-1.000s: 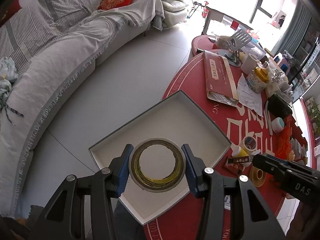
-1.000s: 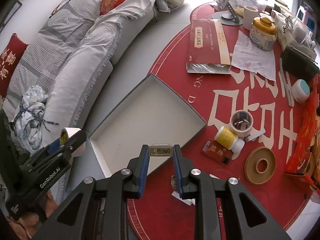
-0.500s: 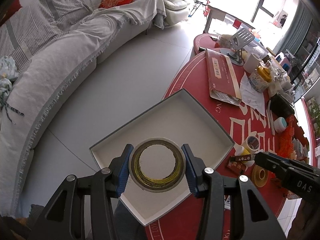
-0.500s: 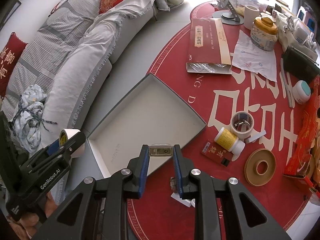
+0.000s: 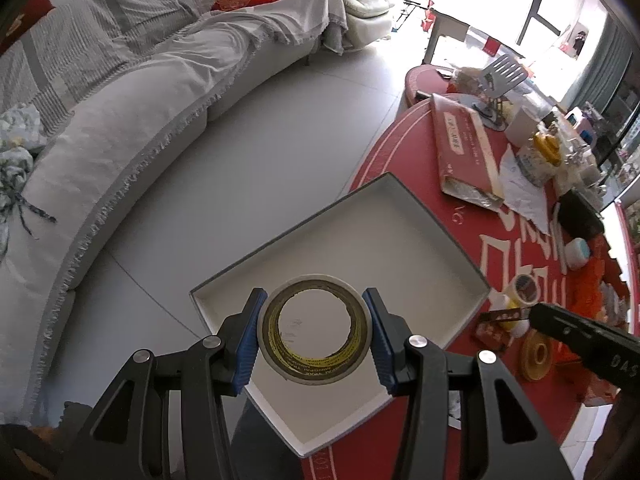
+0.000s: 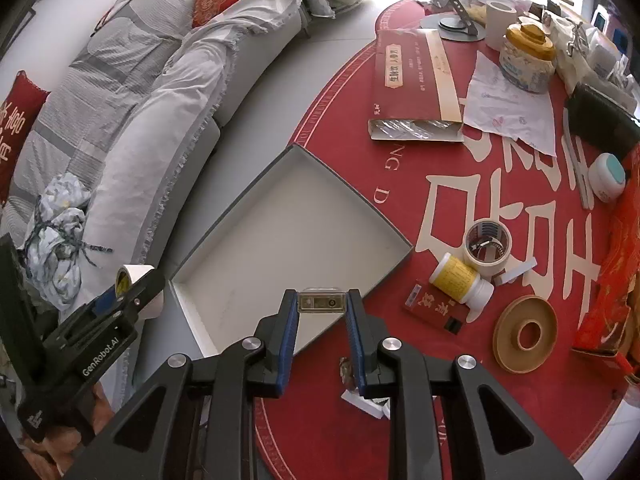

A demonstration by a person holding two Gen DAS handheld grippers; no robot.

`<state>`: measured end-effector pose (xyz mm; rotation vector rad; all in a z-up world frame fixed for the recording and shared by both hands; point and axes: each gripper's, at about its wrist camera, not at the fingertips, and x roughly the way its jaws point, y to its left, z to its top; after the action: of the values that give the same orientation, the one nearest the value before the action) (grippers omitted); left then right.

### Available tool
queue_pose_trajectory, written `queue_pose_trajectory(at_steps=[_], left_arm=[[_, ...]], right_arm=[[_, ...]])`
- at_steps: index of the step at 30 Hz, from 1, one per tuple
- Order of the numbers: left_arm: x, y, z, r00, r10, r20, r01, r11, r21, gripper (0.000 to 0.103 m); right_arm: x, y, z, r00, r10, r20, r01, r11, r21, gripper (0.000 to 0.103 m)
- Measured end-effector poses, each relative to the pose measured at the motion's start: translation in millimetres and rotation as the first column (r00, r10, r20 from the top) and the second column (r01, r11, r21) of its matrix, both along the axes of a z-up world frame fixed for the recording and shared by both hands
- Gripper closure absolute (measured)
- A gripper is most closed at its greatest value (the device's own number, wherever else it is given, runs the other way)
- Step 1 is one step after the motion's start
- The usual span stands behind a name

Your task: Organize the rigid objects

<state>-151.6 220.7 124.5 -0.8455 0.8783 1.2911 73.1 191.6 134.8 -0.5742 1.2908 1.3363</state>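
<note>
While the left tool is clamped on a tape roll over the open white box, the right tool pinches a small rectangular case above the box's near edge. The box sits on the red table.

left gripper: tilted steeply down, blue pads clamped on both sides of a tape roll | right gripper: tilted steeply down, jaws nearly closed, small flat item pinched at fingertips

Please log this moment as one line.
left gripper: shut on tape roll over tray | right gripper: shut on small case
</note>
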Motion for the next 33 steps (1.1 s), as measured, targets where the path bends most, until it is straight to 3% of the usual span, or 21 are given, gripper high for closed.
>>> queue_pose_trajectory(at_steps=[15, 27, 28, 31, 33], left_arm=[[17, 18, -51, 0.997, 0.026, -0.067, -0.030, 0.998, -0.058, 0.051], [20, 29, -73, 0.996, 0.033, -0.089, -0.038, 0.998, -0.051, 0.051], [20, 29, -76, 0.995, 0.030, -0.090, -0.035, 0.998, -0.051, 0.050], [22, 27, -82, 0.995, 0.017, -0.094, -0.021, 0.999, -0.044, 0.023], [23, 26, -84, 0.996, 0.006, -0.086, -0.010, 0.999, -0.048, 0.019]], right_arm=[[-8, 37, -42, 0.999, 0.013, -0.047, -0.015, 0.999, -0.045, 0.078], [-26, 54, -53, 0.996, 0.064, 0.068, -0.064, 0.998, 0.000, 0.078], [-27, 53, -55, 0.995, 0.062, 0.075, -0.062, 0.998, 0.004, 0.078], [-32, 50, -63, 0.995, 0.062, 0.084, -0.062, 0.998, -0.008, 0.078], [-33, 50, -67, 0.994, 0.057, 0.095, -0.055, 0.998, -0.026, 0.076]])
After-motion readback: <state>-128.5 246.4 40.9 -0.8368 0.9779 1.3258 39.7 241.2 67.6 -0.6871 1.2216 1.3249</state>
